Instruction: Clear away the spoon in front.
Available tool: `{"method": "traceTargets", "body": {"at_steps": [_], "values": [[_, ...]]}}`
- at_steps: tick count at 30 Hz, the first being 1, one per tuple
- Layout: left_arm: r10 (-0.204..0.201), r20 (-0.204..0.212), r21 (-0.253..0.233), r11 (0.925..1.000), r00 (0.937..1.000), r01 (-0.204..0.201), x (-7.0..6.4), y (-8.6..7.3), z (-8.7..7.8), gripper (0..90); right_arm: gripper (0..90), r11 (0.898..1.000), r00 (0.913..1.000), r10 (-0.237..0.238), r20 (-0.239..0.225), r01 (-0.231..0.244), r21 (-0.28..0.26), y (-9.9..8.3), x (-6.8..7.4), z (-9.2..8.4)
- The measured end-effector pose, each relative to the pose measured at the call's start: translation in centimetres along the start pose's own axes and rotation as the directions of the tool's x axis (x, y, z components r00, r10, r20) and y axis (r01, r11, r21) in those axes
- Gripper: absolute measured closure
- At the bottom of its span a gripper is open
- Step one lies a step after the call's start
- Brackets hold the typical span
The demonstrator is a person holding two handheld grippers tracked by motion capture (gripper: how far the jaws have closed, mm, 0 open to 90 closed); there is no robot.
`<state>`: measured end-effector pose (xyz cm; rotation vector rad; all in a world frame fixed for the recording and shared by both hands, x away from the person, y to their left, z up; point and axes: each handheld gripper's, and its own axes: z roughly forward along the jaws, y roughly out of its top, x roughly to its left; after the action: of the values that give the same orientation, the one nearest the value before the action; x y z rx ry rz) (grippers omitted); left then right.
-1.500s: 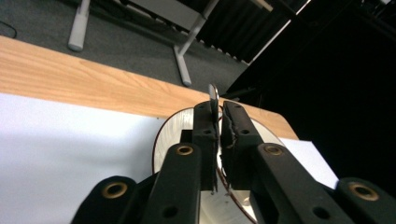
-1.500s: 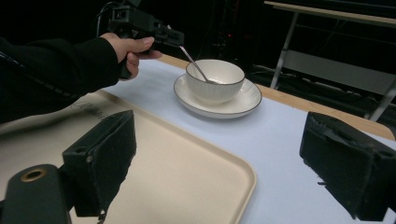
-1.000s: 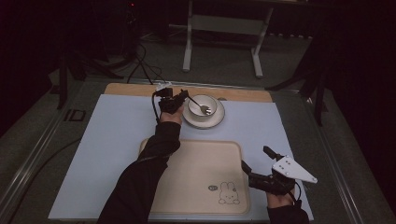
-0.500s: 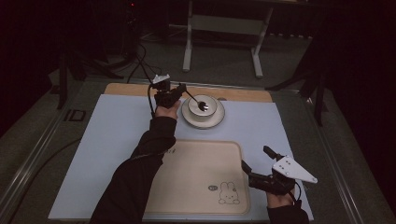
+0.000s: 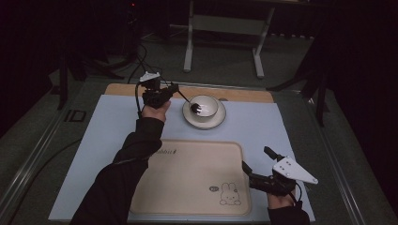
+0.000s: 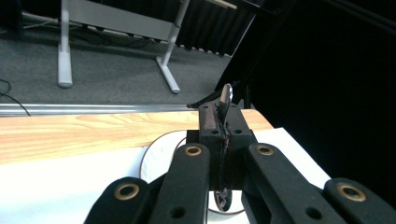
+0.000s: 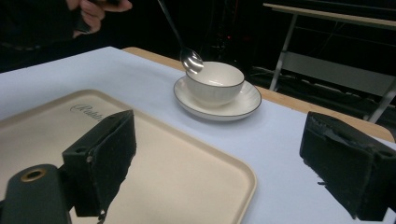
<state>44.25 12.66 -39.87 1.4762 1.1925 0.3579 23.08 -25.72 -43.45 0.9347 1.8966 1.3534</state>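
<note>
A white bowl stands on a white saucer at the far middle of the pale blue mat. My left gripper hovers just left of it, shut on the handle of a metal spoon. The spoon slants down, its scoop above the bowl's left rim. In the left gripper view the jaws are pressed together on the thin spoon. My right gripper rests low at the right edge of the beige tray, open and holding nothing. Its own view shows the spoon over the bowl.
The tray carries a rabbit drawing near its front right corner. A wooden board runs along the mat's far edge. Beyond the table are a white metal stand and cables on the grey floor.
My left gripper has risen and drawn a little left, lifting the spoon's scoop from inside the bowl to above its rim. The right gripper has stayed put.
</note>
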Motion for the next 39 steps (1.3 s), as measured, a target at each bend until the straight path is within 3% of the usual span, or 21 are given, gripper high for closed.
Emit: {"method": "traceTargets", "body": {"at_steps": [9,18,26,30,35,39], "values": [[0.054,0.040,0.040,0.9977,0.9977,-0.056,0.0,0.9,-2.8,89.9,10.7,1.000,1.0000,-0.002,-0.005,0.002,-0.008,0.1,0.1,0.1],[0.080,0.071,0.088,0.9924,0.9943,-0.086,0.2,1.4,-5.2,89.9,10.7,1.000,0.9999,-0.005,-0.009,0.005,-0.006,0.2,0.1,0.3],[0.128,0.129,0.167,0.9747,0.9834,-0.149,0.1,1.1,-7.1,89.9,10.7,1.000,1.0000,-0.005,-0.006,0.005,-0.005,0.2,0.1,0.3],[0.145,0.137,0.189,0.9672,0.9799,-0.170,0.2,1.1,-8.2,89.8,10.7,1.000,0.9999,-0.011,-0.004,0.011,-0.002,0.2,0.2,0.3],[0.155,0.167,0.209,0.9595,0.9736,-0.189,0.4,0.9,-9.3,89.8,10.7,1.000,0.9999,-0.010,-0.004,0.010,-0.004,0.2,0.3,0.3],[0.139,0.190,0.237,0.9541,0.9719,-0.183,0.6,0.5,-10.0,89.8,10.7,1.000,1.0000,-0.009,-0.001,0.009,-0.005,0.2,0.3,0.3]]}}
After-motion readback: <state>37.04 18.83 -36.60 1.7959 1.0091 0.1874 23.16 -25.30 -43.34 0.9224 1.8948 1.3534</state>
